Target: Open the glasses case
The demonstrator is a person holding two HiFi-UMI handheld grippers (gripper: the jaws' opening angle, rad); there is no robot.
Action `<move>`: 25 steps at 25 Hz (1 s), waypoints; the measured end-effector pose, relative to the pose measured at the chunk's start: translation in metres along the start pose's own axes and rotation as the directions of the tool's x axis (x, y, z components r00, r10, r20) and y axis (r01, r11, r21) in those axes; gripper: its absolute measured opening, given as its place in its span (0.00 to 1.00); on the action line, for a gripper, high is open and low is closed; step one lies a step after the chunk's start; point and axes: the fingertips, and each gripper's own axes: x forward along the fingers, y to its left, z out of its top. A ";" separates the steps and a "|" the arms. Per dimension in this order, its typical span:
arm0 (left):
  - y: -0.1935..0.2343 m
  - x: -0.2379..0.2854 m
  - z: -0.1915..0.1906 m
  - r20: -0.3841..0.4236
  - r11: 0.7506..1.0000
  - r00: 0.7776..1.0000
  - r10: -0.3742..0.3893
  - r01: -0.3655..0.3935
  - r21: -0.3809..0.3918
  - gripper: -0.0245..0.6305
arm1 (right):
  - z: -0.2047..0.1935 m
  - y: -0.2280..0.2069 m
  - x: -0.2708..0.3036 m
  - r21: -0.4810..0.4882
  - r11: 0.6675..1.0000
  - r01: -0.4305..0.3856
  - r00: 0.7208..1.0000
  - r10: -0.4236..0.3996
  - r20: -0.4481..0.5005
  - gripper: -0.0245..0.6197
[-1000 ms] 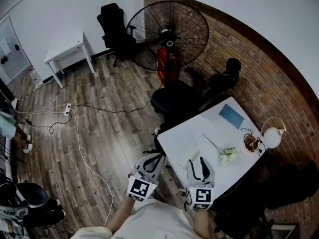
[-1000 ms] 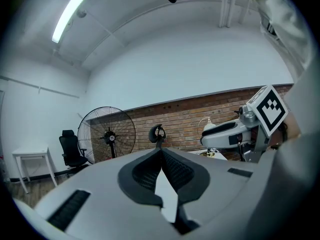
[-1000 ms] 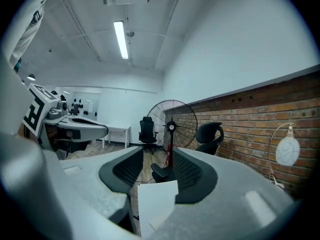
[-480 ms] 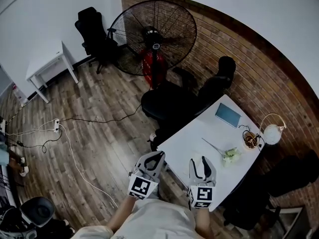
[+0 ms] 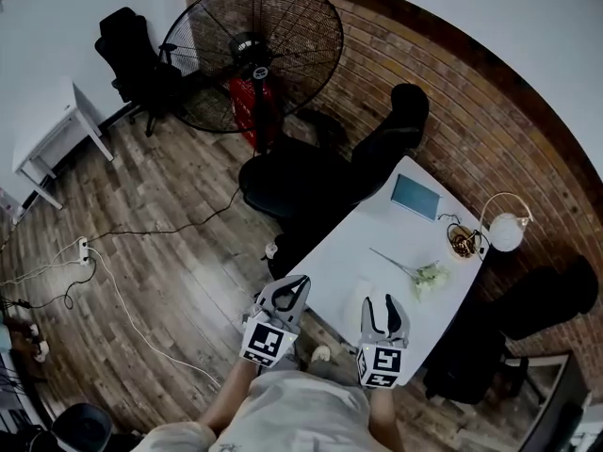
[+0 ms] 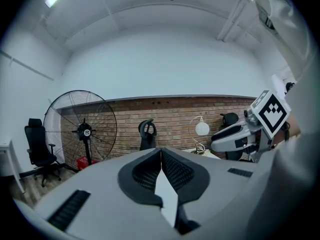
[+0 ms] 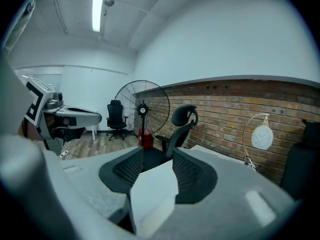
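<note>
On the white table [image 5: 377,243], a pale oblong shape that may be the glasses case [image 5: 364,294] lies near the front edge, hard to tell from the tabletop. My right gripper [image 5: 384,301] hangs over that end of the table, open, with nothing pressed between its pads. In the right gripper view [image 7: 157,156] a white block [image 7: 152,194] shows low between the jaws. My left gripper [image 5: 300,281] is shut and empty, just off the table's left corner. In the left gripper view [image 6: 161,151] its tips meet.
A blue notebook [image 5: 415,197], a thin stick [image 5: 391,262], a greenish bunch [image 5: 429,274], a bowl [image 5: 462,241] and a globe lamp [image 5: 506,232] are on the table. A black office chair [image 5: 320,172] and a large fan [image 5: 250,50] stand behind it. Cables [image 5: 113,271] cross the floor.
The head view has swung right, so the fan and table slid left in the picture. Both grippers have come forward toward the table's near end. Their jaws look unchanged.
</note>
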 end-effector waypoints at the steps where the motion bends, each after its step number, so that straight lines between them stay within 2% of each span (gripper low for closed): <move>1: 0.000 0.005 -0.004 -0.006 1.000 1.000 -0.011 0.011 -0.001 0.05 | -0.006 -0.002 0.002 0.010 1.000 0.008 1.000 -0.008 -0.014 0.33; 12: -0.033 0.058 -0.058 -0.109 0.991 0.985 -0.131 0.133 0.010 0.05 | -0.091 -0.026 0.018 0.094 0.994 0.047 0.984 -0.030 -0.178 0.33; 18: -0.052 0.098 -0.089 -0.184 0.987 0.971 -0.150 0.156 0.020 0.05 | -0.127 -0.054 0.037 0.128 0.991 0.044 0.973 -0.014 -0.229 0.33; 25: -0.074 0.127 -0.129 -0.295 0.983 0.941 -0.167 0.180 0.018 0.05 | -0.164 -0.071 0.044 0.162 0.987 0.009 0.954 0.040 -0.297 0.33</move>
